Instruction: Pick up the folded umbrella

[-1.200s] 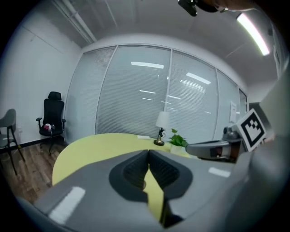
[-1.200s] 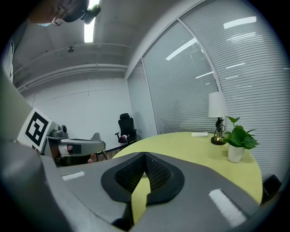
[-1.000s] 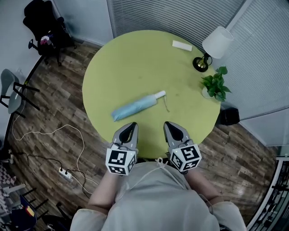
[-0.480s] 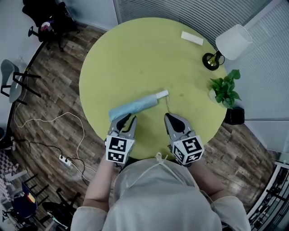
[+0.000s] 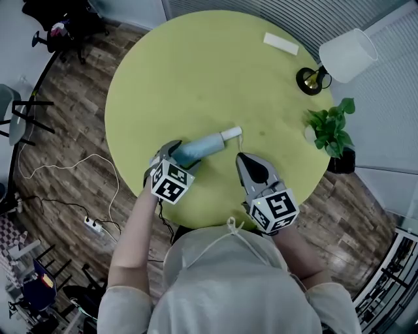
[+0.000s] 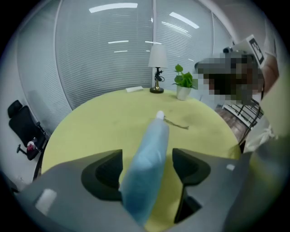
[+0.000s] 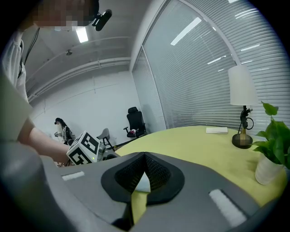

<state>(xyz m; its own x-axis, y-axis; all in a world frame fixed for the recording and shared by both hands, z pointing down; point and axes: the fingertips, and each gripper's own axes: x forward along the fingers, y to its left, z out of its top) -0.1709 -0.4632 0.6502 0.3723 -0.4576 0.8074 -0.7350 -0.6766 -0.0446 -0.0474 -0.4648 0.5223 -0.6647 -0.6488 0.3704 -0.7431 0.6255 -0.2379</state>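
Fingers of my left gripper (image 6: 147, 155) stand apart astride the folded umbrella (image 5: 205, 145) on the table (image 5: 196, 65). Next I should close them and lift. My right gripper (image 5: 242, 157), fingers together, idles near the umbrella's handle.

1. Head view: bright, even indoor light, soft shadows. Sharp in the middle, slight bend twd edges.
2. Left gripper view: heavy fisheye, dark corners. Light strips (image 6: 113, 6) glare up top. Umbrella (image 6: 147, 167) near end out of focus.
3. Right gripper view: same fisheye + vignette. Ceiling light (image 7: 82, 34) blown out, close foreground soft.
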